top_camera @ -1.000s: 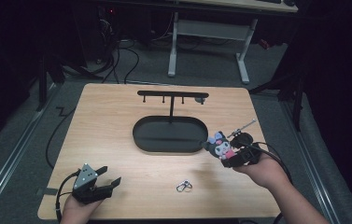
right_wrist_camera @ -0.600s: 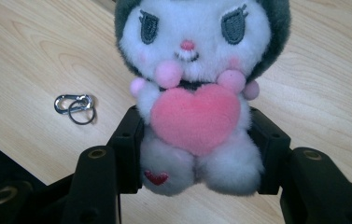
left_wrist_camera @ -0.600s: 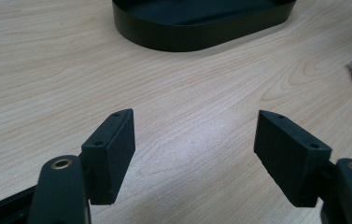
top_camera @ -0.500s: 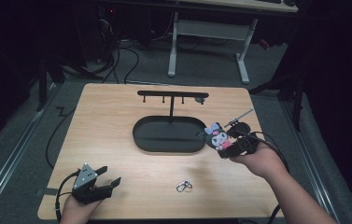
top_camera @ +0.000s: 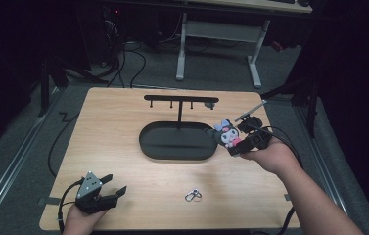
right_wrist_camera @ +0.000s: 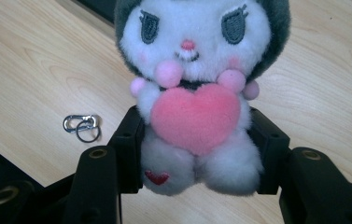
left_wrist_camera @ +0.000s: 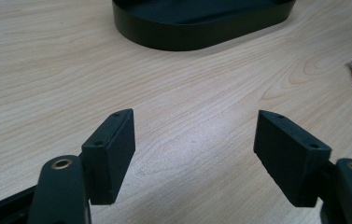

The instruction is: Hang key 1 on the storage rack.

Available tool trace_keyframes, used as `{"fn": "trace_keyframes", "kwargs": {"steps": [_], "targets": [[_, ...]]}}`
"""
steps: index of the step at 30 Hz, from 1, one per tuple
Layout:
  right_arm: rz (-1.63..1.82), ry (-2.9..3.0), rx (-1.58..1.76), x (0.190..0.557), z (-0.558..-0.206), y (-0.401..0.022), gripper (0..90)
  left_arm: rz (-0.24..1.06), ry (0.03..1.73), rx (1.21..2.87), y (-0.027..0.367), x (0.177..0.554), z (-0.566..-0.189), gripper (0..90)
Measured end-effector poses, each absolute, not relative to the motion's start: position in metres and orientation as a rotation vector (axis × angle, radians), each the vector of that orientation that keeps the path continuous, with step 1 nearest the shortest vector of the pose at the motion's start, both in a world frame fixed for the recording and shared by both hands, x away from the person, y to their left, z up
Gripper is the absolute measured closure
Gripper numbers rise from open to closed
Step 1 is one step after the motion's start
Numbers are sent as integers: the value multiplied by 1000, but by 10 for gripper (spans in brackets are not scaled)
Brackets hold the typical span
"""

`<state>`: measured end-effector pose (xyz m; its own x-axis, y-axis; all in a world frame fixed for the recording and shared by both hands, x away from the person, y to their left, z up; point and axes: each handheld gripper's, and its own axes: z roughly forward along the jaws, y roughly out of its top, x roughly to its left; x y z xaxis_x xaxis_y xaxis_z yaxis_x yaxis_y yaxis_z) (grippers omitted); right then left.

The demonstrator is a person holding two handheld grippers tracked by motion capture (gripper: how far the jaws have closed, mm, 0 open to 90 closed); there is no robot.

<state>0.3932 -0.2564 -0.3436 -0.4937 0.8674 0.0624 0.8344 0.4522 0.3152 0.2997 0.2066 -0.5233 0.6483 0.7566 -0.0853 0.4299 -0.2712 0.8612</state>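
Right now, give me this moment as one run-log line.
right gripper: shut on plush toy, held above table | left gripper: open, empty | key clip: lying on table

- Light wooden table [top_camera: 123, 127], on a grey floor.
- Black oval tray [top_camera: 177, 143] with a hook rack [top_camera: 181, 101] stands around mid-table.
- Silver clip with key ring [top_camera: 192, 196] lies near the front edge.
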Motion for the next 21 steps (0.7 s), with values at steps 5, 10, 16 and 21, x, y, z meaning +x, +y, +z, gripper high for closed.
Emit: {"fn": "trace_keyframes", "kwargs": {"steps": [5,10,16,21], "targets": [[468,2585,1531,399,-337,-254,494,427,932,1911,206,300,-523,300],[487,2582,1540,405,-328,-252,494,421,930,1917,206,299,-524,300],[501,2575,1540,413,-318,-249,494,417,928,1918,206,299,-524,301],[513,2570,1552,418,-312,-246,494,414,927,1921,206,300,-524,301]]}}
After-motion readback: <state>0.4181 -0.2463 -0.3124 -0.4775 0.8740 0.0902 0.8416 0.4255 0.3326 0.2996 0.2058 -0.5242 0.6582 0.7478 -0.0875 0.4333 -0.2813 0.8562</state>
